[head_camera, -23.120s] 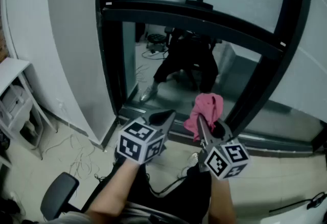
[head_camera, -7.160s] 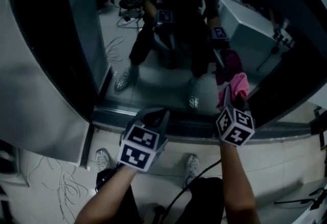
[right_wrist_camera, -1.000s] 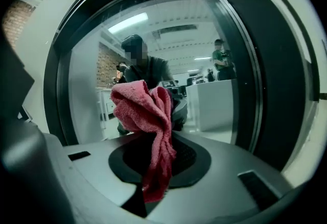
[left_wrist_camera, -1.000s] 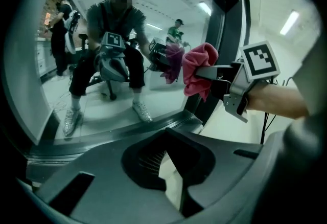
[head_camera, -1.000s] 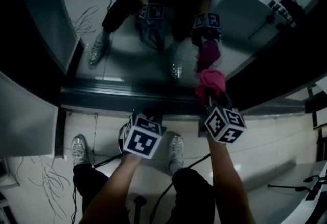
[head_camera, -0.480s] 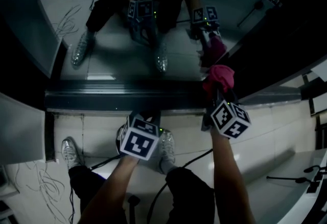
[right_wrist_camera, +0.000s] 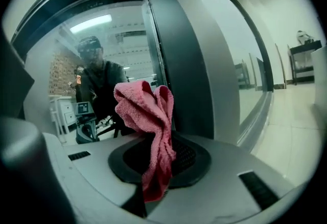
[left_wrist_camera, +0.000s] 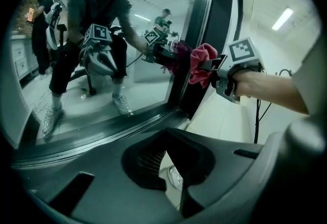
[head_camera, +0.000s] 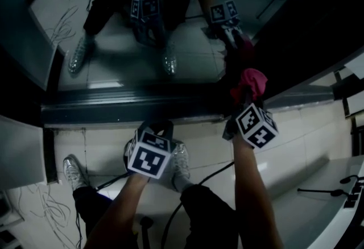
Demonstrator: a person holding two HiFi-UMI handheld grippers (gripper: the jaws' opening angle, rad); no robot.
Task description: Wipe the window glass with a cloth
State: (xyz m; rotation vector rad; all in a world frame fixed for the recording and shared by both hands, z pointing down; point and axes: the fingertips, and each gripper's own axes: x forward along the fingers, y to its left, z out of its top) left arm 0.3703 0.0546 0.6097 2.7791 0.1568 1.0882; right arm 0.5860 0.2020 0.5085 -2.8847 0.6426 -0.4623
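Left claw [head_camera: 154,128] nearest, clenched empty, idle over tiled floor [head_camera: 307,145]. Right claw [head_camera: 244,107] clamped on crumpled pink terry cloth [head_camera: 250,82]. Cloth against lower right corner of window glass [head_camera: 114,43], beside dark frame post [left_wrist_camera: 209,34]. Step likely wiping bottom edge; next probably steady press, sweep left.

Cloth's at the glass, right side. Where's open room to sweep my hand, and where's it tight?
The glass left of the cloth is bare leftward, above the bottom frame. Floor tile right of the right claw is also bare. Tight spot: below, the left claw, shoes and cable crowd together.
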